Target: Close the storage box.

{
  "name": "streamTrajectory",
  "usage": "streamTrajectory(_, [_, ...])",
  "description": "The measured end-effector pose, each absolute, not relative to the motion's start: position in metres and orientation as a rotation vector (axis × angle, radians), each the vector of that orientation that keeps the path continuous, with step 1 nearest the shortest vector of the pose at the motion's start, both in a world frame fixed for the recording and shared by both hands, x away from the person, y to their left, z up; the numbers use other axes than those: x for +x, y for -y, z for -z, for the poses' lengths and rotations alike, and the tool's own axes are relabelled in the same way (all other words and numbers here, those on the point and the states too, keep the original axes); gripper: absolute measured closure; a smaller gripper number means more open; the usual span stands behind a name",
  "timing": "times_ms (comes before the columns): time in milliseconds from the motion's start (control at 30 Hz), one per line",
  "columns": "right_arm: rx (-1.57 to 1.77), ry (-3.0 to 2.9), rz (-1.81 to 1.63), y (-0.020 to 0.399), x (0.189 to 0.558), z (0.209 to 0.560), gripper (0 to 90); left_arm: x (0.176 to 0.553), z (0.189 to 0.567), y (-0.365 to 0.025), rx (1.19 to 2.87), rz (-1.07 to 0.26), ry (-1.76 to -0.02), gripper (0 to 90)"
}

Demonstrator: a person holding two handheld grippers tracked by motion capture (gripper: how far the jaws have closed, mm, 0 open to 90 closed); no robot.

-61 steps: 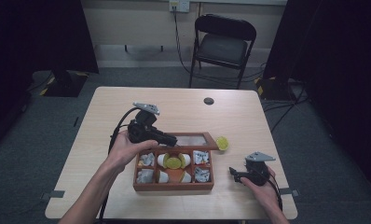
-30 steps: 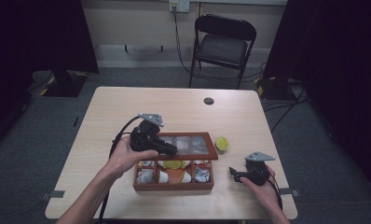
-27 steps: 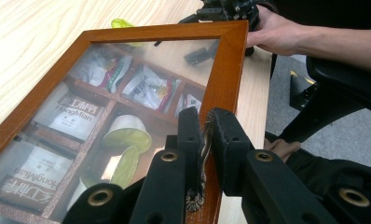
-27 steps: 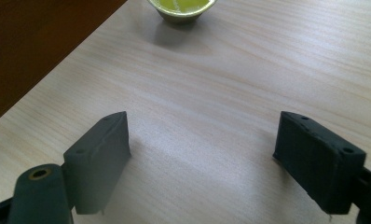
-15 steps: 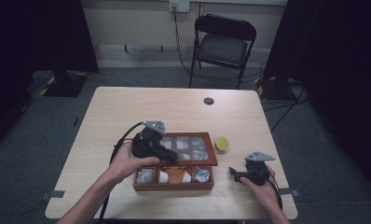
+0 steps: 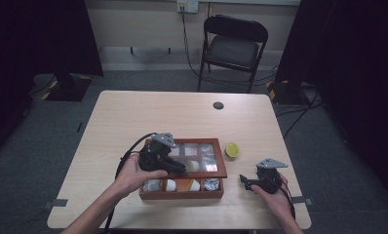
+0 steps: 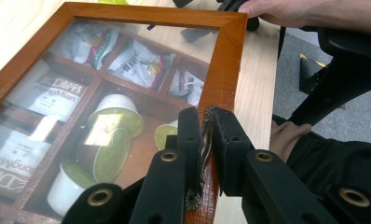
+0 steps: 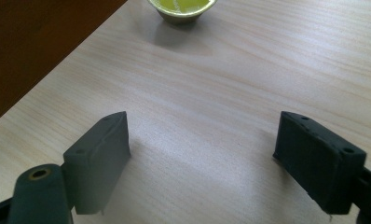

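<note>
Left gripper (image 7: 203,135): jaws clamped on the front rail of the glass lid (image 7: 223,79), which is held tilted above the wooden box (image 6: 182,189).
Right gripper (image 8: 202,154): jaws spread wide, holding nothing, low over the table (image 8: 249,84) right of the box.
Box contents: sachets and green-topped cups in compartments.
Loose green cup (image 6: 232,149): on the table just beside the box's right side.

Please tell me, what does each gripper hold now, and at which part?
The left gripper clamps the front frame edge of the wooden box's glass-paned lid. The right gripper is open and holds nothing.
</note>
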State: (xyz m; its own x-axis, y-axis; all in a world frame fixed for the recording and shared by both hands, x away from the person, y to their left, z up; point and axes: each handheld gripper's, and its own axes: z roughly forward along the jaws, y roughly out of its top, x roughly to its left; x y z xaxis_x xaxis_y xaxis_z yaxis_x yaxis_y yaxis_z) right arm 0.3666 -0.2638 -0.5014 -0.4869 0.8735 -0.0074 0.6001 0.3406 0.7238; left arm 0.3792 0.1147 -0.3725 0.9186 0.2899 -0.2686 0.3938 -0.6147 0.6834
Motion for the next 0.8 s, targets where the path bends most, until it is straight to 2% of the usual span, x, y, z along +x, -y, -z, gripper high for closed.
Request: streamTrajectory(800, [1.299,-2.213,-0.942,0.264,0.367,0.501,17.1,0.366,0.4,-0.105,2.337,0.135,-0.455,82.1])
